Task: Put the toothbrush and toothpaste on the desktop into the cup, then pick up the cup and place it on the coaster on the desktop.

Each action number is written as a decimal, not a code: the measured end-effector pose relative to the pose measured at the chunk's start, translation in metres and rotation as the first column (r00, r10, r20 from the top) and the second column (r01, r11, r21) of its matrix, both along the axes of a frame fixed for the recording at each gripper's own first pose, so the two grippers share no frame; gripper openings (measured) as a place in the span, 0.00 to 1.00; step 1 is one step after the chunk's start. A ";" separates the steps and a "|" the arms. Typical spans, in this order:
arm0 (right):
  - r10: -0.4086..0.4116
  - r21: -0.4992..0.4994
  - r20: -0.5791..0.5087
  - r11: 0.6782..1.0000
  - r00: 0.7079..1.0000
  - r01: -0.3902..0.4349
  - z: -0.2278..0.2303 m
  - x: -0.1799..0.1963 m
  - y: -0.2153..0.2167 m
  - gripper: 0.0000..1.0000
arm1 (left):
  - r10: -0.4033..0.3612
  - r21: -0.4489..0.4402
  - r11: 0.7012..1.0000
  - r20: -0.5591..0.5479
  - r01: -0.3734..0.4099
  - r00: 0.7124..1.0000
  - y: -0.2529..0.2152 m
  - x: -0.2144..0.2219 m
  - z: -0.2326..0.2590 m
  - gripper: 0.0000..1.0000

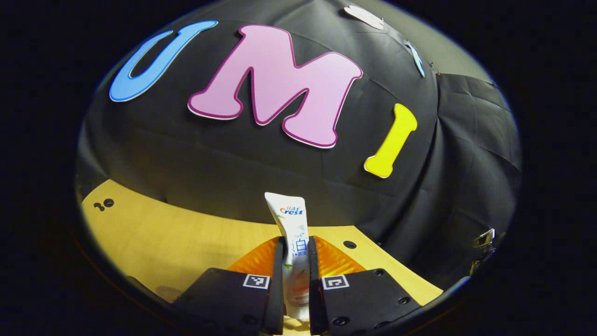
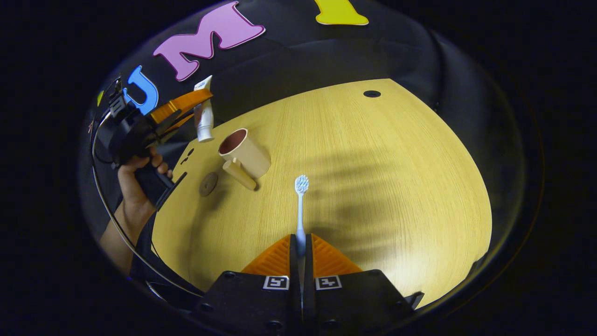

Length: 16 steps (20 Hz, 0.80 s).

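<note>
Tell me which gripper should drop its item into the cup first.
Left, probably. In the right gripper view the left gripper holds the toothpaste raised just beside the cup, while the right gripper grips the toothbrush farther back.

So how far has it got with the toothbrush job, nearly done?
Not yet. Both items are picked up: the left gripper clamps the toothpaste, held above the cup, and the right gripper clamps the toothbrush over the desktop. Nothing is visibly in the cup. Left to do: drop both in, then move the cup onto the coaster beside it.
</note>
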State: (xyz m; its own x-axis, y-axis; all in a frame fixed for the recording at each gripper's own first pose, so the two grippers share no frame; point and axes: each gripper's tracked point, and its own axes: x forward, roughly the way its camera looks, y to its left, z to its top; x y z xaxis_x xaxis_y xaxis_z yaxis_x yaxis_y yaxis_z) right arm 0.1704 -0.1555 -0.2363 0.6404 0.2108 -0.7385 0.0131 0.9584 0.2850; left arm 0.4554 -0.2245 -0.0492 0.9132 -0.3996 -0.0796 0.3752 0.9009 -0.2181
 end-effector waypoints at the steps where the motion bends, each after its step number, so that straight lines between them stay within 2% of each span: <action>1: -0.003 0.007 0.002 1.000 1.000 0.003 -0.001 0.002 0.000 0.06 | -0.007 0.007 1.000 0.008 0.007 1.000 -0.004 0.006 -0.004 0.26; 6: 0.001 -0.001 0.039 1.000 0.999 -0.001 -0.010 0.019 -0.001 0.06 | -0.050 0.096 0.994 0.045 0.046 0.998 -0.016 0.020 -0.037 0.27; 10: 0.004 -0.014 0.084 1.000 0.996 -0.003 -0.014 0.037 -0.001 0.06 | -0.047 0.189 0.981 0.089 0.030 0.995 -0.009 0.009 -0.062 0.29; 12: 0.003 -0.011 0.107 1.000 0.994 -0.001 -0.015 0.046 -0.001 0.06 | -0.050 0.193 0.981 0.078 0.034 0.996 -0.008 0.007 -0.076 0.30; 13: 0.001 -0.009 0.122 1.000 0.993 0.000 -0.014 0.050 -0.001 0.06 | -0.043 0.185 0.982 0.081 0.028 0.996 -0.006 0.005 -0.080 0.27; 14: -0.003 -0.007 0.142 1.000 0.990 0.004 -0.012 0.053 0.000 0.06 | -0.030 0.173 0.985 0.085 0.015 0.996 -0.003 0.005 -0.081 0.38; 15: -0.007 -0.005 0.166 1.000 0.986 0.008 -0.009 0.061 0.001 0.06 | -0.019 0.158 0.987 0.083 0.006 0.996 0.001 0.002 -0.083 0.37; 16: -0.012 0.000 0.192 1.000 0.981 0.012 -0.005 0.069 0.002 0.06 | -0.017 0.131 0.991 0.077 0.007 0.997 0.003 -0.003 -0.081 0.46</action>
